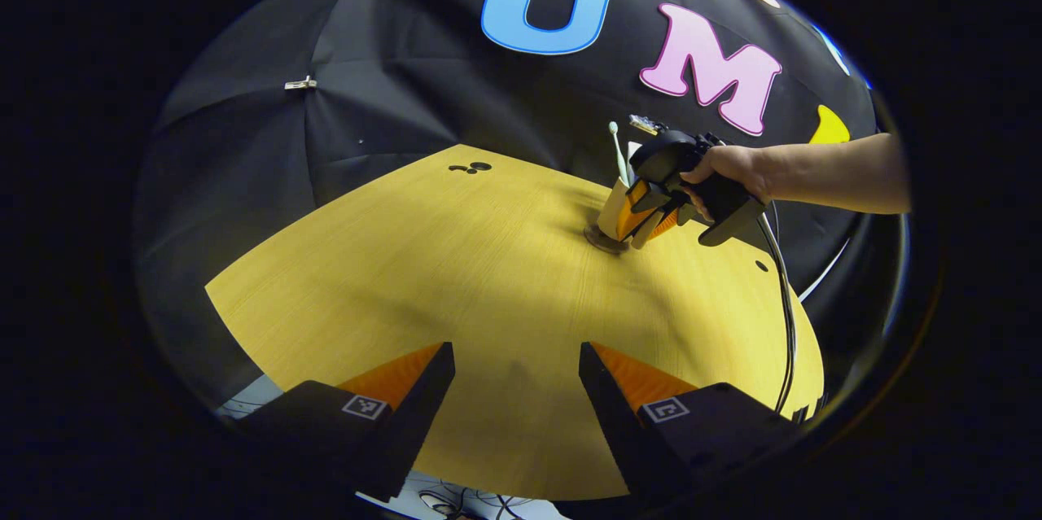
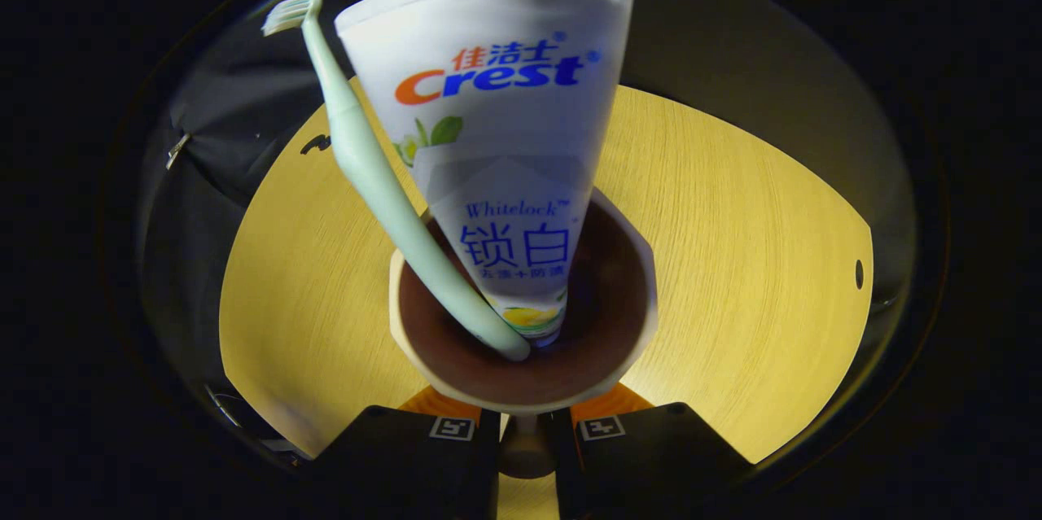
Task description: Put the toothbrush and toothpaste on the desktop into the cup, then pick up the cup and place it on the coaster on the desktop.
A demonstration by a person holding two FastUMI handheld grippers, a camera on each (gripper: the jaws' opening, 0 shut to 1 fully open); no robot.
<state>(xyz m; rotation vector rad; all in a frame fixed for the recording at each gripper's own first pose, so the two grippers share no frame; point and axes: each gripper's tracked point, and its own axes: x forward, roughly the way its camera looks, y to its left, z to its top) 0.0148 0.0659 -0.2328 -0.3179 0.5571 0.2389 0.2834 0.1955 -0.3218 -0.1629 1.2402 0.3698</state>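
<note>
Desktop (image 1: pixel 456 276) of yellow wood takes the left part of the left gripper view, and there the left gripper (image 1: pixel 517 377) hangs above it with its jaws wide apart and nothing between them. More to the right in that view, the cup (image 1: pixel 612 211) stands on, or just above, the dark round coaster (image 1: pixel 602 242); whether it touches I cannot tell. The right gripper (image 1: pixel 651 220), held by a hand (image 1: pixel 728 170), has the cup. In the right gripper view the toothbrush (image 2: pixel 370 170) leans at the left inside the cup (image 2: pixel 525 402), and the toothpaste (image 2: pixel 496 121) stands beside it to the right. The right gripper (image 2: pixel 525 422) has its two fingers closed against the cup near its handle. I think the danger is tipping: the tall tube makes the cup top-heavy, so a tilted or off-centre release can topple it from the coaster.
</note>
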